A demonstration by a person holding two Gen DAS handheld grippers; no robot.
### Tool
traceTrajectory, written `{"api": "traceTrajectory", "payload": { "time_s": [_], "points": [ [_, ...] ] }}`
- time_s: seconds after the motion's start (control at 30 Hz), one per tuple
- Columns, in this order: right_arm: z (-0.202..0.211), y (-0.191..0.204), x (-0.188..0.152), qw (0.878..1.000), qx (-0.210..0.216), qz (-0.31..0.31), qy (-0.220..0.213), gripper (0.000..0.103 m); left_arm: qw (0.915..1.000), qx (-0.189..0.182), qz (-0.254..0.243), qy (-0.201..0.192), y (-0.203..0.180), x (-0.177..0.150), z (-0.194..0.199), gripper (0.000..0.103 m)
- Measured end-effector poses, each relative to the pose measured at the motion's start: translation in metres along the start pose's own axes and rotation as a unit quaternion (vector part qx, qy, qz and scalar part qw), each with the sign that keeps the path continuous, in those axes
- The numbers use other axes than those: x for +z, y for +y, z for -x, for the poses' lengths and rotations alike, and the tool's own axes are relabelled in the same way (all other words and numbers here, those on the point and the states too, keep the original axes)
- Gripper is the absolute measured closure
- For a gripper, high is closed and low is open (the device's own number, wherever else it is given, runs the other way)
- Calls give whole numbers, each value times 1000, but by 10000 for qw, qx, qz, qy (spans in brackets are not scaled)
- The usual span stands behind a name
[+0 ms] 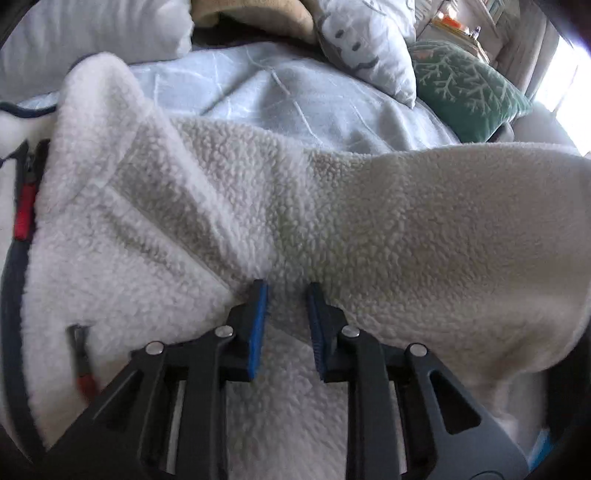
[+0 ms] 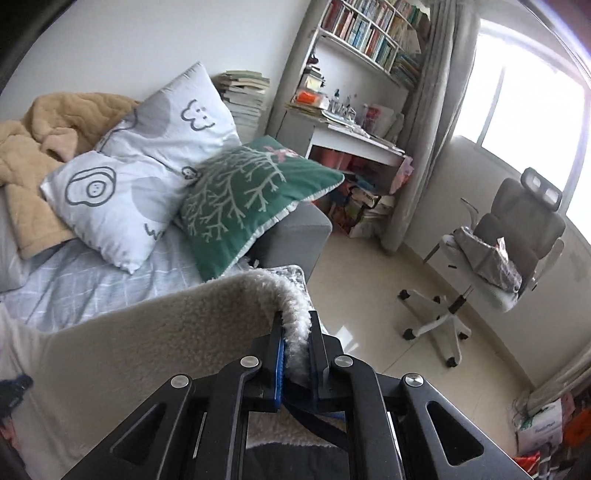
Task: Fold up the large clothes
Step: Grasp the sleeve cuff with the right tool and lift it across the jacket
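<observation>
A white fleece jacket point(image 1: 332, 221) lies spread over the bed, its dark zipper point(image 1: 22, 206) with a red tab at the left edge of the left wrist view. One sleeve stretches off to the right. My left gripper point(image 1: 288, 306) sits at the base of that sleeve, its blue pads point(image 1: 260, 317) closed in on a fold of fleece bunched between them. In the right wrist view my right gripper point(image 2: 295, 325) is shut on the fluffy end of the fleece sleeve point(image 2: 147, 332), holding it raised above the bed's edge.
The bed has a pale blue checked sheet point(image 2: 92, 280). On it are two white printed pillows point(image 2: 147, 162), a green cushion point(image 2: 251, 195) and a tan blanket point(image 2: 40, 147). Beyond the bed are the tiled floor point(image 2: 369, 266), an office chair point(image 2: 498, 254), a cluttered desk point(image 2: 354, 144) and bookshelves point(image 2: 369, 33).
</observation>
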State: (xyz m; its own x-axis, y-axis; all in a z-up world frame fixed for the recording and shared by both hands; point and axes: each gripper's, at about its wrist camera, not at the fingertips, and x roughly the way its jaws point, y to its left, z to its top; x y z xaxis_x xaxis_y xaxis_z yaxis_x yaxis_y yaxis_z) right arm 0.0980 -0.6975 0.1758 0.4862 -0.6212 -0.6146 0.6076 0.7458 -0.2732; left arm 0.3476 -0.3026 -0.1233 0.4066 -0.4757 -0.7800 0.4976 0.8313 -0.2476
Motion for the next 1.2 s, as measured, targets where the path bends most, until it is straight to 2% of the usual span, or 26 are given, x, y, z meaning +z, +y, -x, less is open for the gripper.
{"api": "traceTrajectory", "payload": {
  "time_s": [0.07,0.13,0.17,0.23,0.3,0.37,0.4,0.43,0.47,0.57,0.63,0.67,0.7,0.73,0.9,1.0,1.1,1.2],
  "points": [
    [-8,-3,-1,10000,13,-9,60,94,9993,290,-230,-52,-13,2,1,80],
    [-6,-3,1,10000,96,-20,16,94,9993,241,-257,-111,-19,4,14,80],
    [-3,-4,4,9999,165,-43,-10,94,9994,-233,-93,-218,-20,3,26,80],
    [9,-4,11,9993,344,-97,-57,94,9916,-1172,260,-484,-25,-4,53,80],
    [23,-2,21,9986,507,-119,-124,94,9841,-1685,200,-517,-42,-12,63,81],
    [44,5,34,9973,694,-82,-230,94,9797,-1990,-22,-241,-69,-23,54,83],
    [57,10,41,9965,782,-38,-298,94,9802,-1976,-121,23,-81,-28,40,83],
    [69,17,47,9957,856,17,-350,94,9831,-1782,-196,364,-92,-34,21,83],
    [80,23,51,9947,951,75,-378,94,9846,-1740,-128,112,-93,-36,22,84],
    [121,51,64,9913,1163,329,-517,94,9816,-1862,208,362,-82,-30,29,81],
    [148,71,73,9879,1378,452,-542,93,9846,-1668,238,463,-71,-30,47,66],
    [159,80,77,9862,1483,485,-547,93,9858,-1609,214,432,-66,-33,55,51],
    [172,92,81,9835,1653,517,-528,93,9869,-1564,156,351,-59,-35,69,43],
    [183,103,84,9809,1802,542,-498,93,9879,-1523,107,283,-53,-36,80,42],
    [231,163,91,9638,2536,763,-300,93,9933,-1150,-63,114,7,-54,142,31],
    [256,211,91,9476,3054,937,-48,93,9955,-942,-117,77,42,-60,173,27],
    [271,253,86,9353,3344,1148,160,93,9966,-821,-80,48,77,-63,196,20],
    [277,303,79,9212,3614,1343,520,92,9974,-717,90,-24,115,-69,212,19]
  ]
}}
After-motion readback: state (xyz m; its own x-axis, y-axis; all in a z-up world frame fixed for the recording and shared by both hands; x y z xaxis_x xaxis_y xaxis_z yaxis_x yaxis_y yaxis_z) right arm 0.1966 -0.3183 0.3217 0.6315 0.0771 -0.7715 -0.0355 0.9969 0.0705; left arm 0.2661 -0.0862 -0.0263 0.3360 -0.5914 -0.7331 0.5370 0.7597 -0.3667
